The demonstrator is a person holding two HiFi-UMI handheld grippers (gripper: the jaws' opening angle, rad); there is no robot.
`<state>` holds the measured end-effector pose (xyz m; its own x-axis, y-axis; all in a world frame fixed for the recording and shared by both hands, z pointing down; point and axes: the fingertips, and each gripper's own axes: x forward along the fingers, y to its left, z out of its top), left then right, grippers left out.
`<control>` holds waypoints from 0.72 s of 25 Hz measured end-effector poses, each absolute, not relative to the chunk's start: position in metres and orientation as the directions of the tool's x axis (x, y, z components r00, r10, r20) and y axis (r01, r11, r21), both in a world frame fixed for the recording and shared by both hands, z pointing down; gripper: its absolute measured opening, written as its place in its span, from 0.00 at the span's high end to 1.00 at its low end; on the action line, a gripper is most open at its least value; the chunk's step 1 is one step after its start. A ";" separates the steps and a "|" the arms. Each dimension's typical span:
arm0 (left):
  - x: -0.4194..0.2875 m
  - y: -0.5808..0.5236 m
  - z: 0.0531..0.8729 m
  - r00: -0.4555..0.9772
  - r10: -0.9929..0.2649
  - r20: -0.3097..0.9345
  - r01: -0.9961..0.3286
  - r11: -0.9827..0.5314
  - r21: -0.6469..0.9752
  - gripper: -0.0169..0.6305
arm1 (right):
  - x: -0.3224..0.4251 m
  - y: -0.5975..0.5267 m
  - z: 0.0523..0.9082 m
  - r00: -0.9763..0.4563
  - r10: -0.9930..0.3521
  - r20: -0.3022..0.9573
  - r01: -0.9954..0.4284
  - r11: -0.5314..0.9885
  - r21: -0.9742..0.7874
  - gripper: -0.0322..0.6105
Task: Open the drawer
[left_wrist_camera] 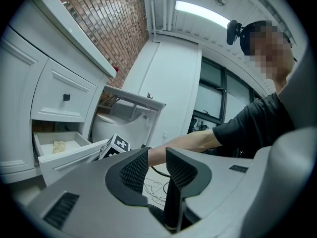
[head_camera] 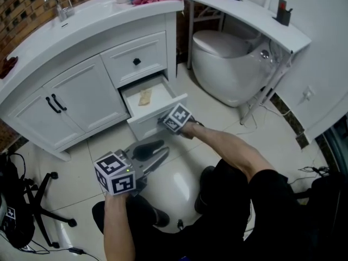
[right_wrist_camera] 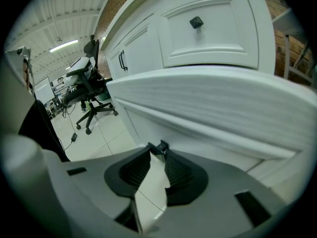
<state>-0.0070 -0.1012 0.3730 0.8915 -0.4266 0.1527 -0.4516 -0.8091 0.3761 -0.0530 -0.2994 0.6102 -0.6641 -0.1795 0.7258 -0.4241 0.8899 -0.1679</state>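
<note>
The lower drawer (head_camera: 153, 123) of the white vanity stands pulled out over the floor, with a tan scrap (head_camera: 145, 97) lying inside. My right gripper (head_camera: 163, 122) is at its front panel (right_wrist_camera: 213, 103), and the jaws are shut on the small black knob (right_wrist_camera: 160, 146). Above it the upper drawer (head_camera: 136, 58) is closed. My left gripper (head_camera: 162, 150) hovers over the floor tiles in front of the vanity, apart from the drawer. Its jaws stand slightly apart with nothing between them (left_wrist_camera: 157, 155). The left gripper view shows the drawer (left_wrist_camera: 69, 157) from the side.
A white toilet (head_camera: 228, 64) stands right of the vanity under a curved shelf (head_camera: 255, 18). Cabinet doors (head_camera: 70, 97) are closed to the drawer's left. An office chair base (head_camera: 43, 200) and cables lie at lower left. The person's legs fill the bottom.
</note>
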 end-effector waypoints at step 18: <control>-0.004 -0.089 0.372 0.894 -0.419 0.158 -0.447 -0.814 0.371 0.79 | -0.046 -0.296 0.607 -0.653 -0.226 0.723 -0.469 0.870 -0.152 0.76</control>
